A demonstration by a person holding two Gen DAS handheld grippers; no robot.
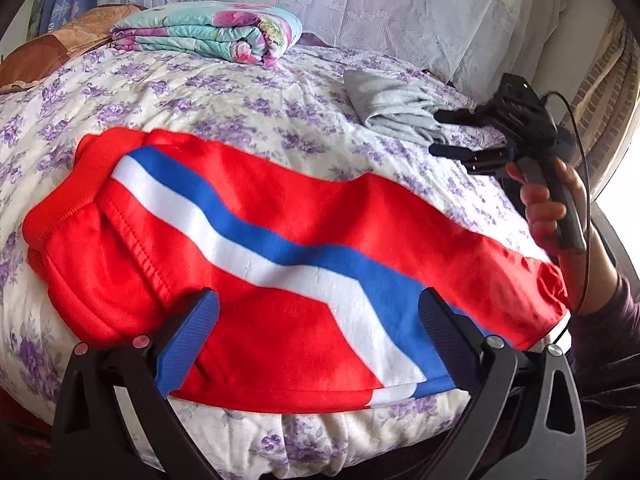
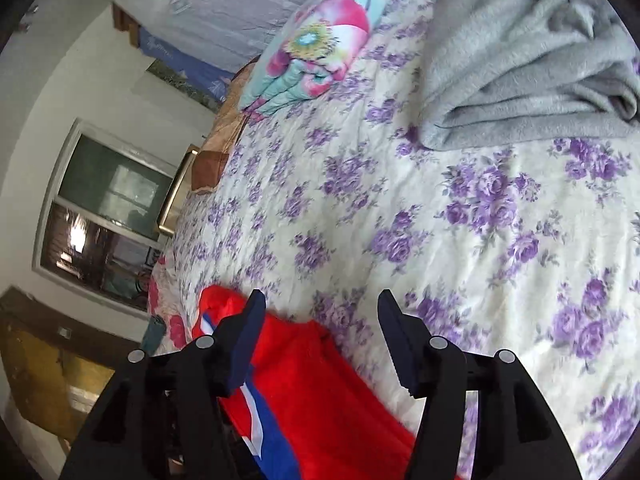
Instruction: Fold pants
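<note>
I am holding my left hand-held gripper (image 1: pixel 318 320) wide apart and empty, hovering over the near edge of the red pants (image 1: pixel 248 248), which are lying lengthwise across the near side of the bed (image 1: pixel 224 92). My right hand-held gripper (image 2: pixel 322 320) is likewise spread wide and gripping nothing, hanging above the pants' right end. The pants are looking laid leg on leg, their blue-and-white stripe (image 1: pixel 280 256) facing up, so I am judging the lengthwise fold done and the crosswise folds not yet made. A grey garment (image 1: pixel 396 104) and a folded floral quilt (image 1: pixel 208 32) are sitting farther back.
</note>
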